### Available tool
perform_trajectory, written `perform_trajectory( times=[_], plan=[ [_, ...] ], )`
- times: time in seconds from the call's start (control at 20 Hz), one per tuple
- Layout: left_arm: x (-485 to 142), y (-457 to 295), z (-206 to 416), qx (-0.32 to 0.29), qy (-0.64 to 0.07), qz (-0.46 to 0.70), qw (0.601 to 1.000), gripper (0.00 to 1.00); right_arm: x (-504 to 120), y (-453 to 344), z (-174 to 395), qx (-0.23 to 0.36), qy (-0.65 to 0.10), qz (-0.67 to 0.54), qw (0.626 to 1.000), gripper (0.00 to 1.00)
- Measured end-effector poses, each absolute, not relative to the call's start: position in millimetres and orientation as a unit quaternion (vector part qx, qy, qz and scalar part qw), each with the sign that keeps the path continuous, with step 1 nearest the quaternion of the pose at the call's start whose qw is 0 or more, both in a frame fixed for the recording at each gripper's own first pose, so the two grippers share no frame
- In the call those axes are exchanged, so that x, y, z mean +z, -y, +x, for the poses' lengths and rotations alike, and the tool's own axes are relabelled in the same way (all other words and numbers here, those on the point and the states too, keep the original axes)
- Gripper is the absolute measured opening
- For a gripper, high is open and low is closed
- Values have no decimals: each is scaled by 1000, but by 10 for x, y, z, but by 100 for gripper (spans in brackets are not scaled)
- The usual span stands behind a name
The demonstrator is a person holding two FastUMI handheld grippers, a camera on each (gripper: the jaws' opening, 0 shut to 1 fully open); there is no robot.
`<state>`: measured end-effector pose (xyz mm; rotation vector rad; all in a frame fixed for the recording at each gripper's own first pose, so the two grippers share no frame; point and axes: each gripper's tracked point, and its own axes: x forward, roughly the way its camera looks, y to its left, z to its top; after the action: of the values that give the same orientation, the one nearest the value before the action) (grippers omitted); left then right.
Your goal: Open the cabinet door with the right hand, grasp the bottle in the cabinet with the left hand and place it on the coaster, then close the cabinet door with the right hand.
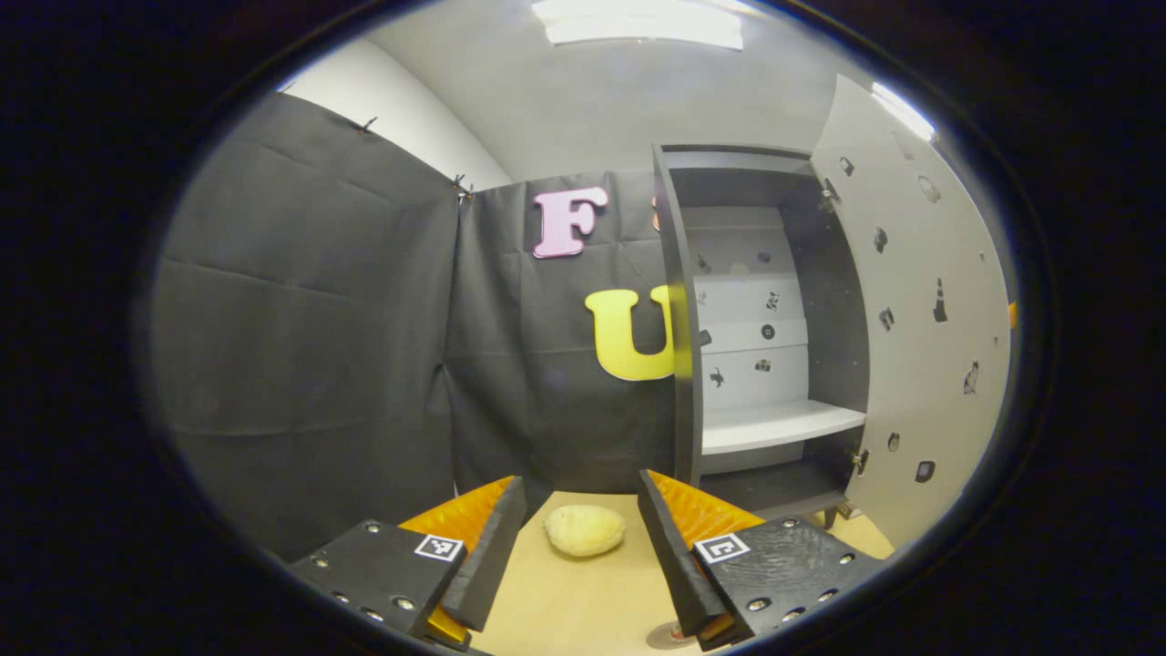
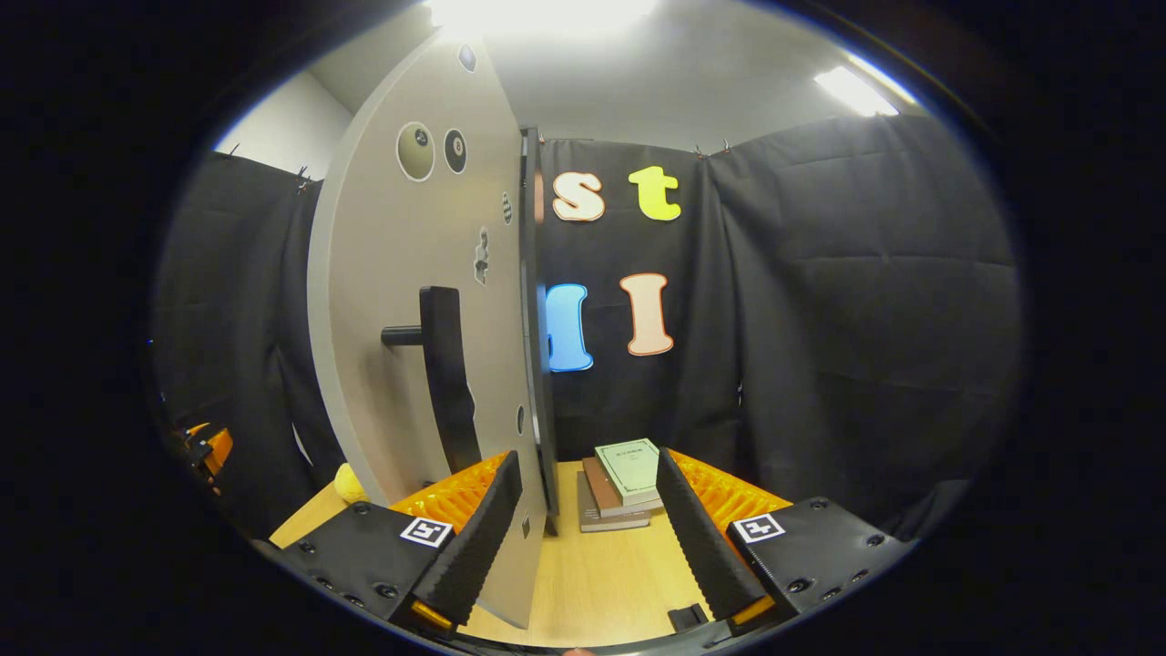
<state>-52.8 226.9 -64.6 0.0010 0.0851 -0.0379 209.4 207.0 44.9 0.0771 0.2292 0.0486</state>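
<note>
In the left gripper view, your left gripper [image 1: 581, 538] holds its jaws wide apart and empty above the desk [image 1: 583, 610], a yellow sponge [image 1: 585, 530] between them; the cabinet [image 1: 765, 328] stands open, door [image 1: 920, 319] swung right. In the right gripper view, your right gripper [image 2: 590, 528] has its jaws spread, straddling the door's [image 2: 410, 301] edge, near its handle [image 2: 446, 374]; stacked books [image 2: 624, 483] lie beyond.

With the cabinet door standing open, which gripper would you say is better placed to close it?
The right. The right gripper is open with the free edge of the door between its fingers and the handle just ahead. The left gripper, open too, faces the cabinet from farther back over the table.
</note>
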Motion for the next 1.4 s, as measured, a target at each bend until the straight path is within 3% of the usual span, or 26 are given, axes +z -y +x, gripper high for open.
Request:
perform_trajectory(
  times=[0.05,0.1,0.75,1.4],
  plan=[
    [-648,-2273,-524,-21,-42,1,999,75,455,-2132,2082,25,-115,38,992,89],
    [-645,-2278,-519,-23,-42,2,999,74,457,-2193,2077,25,-114,37,992,96],
    [-674,-2332,-498,-36,-45,-9,998,74,506,-3021,2109,23,-104,23,994,96],
    [-688,-2366,-520,-34,-48,-15,998,74,488,-4345,2631,126,-79,28,988,96]
  ],
)
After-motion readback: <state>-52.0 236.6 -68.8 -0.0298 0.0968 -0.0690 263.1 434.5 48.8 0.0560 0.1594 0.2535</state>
